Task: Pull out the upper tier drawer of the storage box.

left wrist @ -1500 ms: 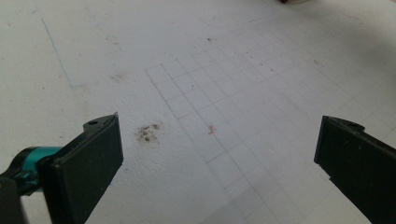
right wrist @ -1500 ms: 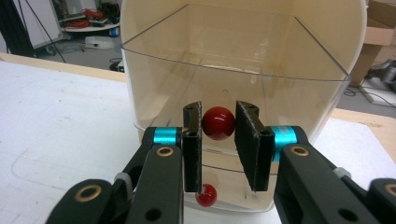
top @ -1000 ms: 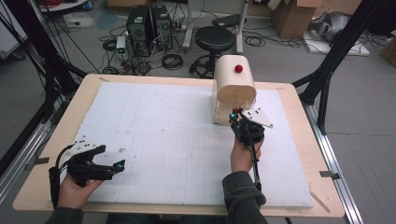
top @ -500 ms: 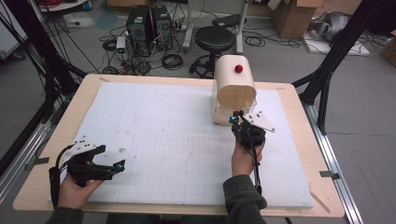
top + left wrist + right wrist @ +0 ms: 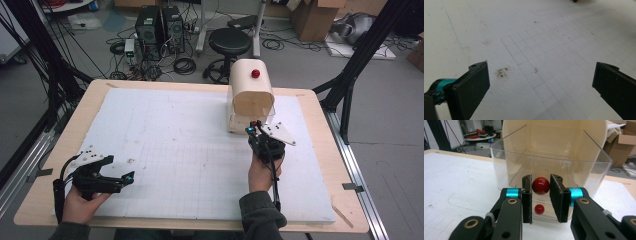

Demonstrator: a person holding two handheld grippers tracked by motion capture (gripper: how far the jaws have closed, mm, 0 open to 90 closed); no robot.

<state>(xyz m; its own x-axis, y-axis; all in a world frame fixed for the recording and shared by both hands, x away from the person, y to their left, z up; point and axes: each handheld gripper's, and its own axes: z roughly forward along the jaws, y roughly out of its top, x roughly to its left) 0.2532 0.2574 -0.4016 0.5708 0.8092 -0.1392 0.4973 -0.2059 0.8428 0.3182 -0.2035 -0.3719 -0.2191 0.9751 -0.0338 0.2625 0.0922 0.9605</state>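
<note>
1. The right gripper (image 5: 541,197) is closed around the upper red knob (image 5: 540,186) on the front of the clear drawer (image 5: 499,170), its two black pads pressing the ball from either side. The step in hand is judged to be a pull on this knob to draw the drawer out of its housing.
2. The pull is best made straight back along the drawer's line of travel, level with the bench (image 5: 165,125), so that the round knob is not rolled out from between the pads (a ball offers little purchase if the pull is angled).
3. A slow, even draw is advised; the light cream housing (image 5: 251,95) may slide on the bench if the drawer sticks.
4. The left gripper (image 5: 122,179) is held wide open and empty near the bench's left front corner, well apart from the box; it could be brought across to steady the housing.
5. The drawer is seen as a transparent, thin-walled tub, apparently empty, set in an arched cream shell at the far right of the bench. A smaller red knob (image 5: 539,209) sits below the gripped one, and another red knob (image 5: 255,73) on the shell's top.
</note>
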